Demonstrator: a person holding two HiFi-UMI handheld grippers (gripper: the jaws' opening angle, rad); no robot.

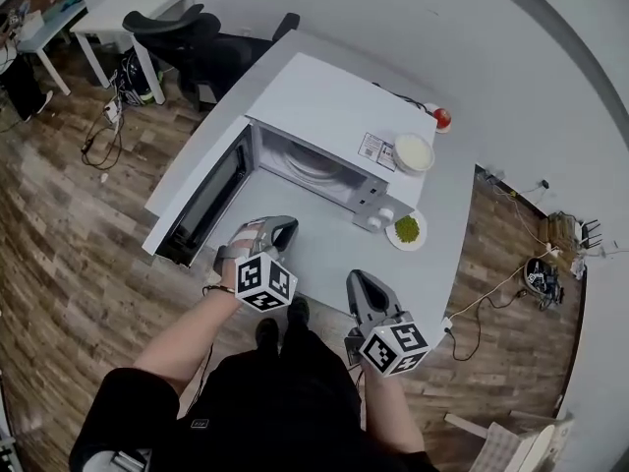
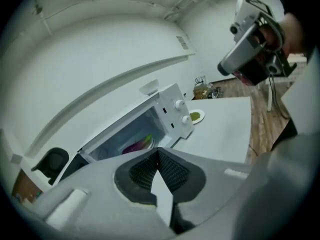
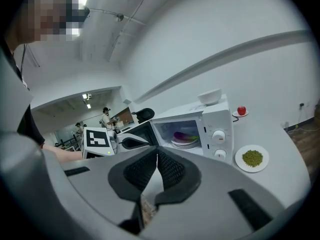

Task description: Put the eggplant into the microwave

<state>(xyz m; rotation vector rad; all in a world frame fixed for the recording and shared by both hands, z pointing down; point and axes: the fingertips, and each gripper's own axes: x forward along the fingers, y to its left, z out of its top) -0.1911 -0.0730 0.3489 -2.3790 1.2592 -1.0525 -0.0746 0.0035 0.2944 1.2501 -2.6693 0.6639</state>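
The purple eggplant lies on a white plate inside the white microwave; it also shows in the left gripper view as the eggplant. The microwave door hangs wide open to the left. My left gripper is held in front of the open door, its jaws shut with nothing between them. My right gripper is held near the table's front edge, right of the left one, its pads together and empty. Both are apart from the microwave.
A white bowl stands on the microwave's top. A plate of green beans lies on the white table by the microwave's knobs. A red fruit sits on a saucer behind. An office chair stands beyond the table.
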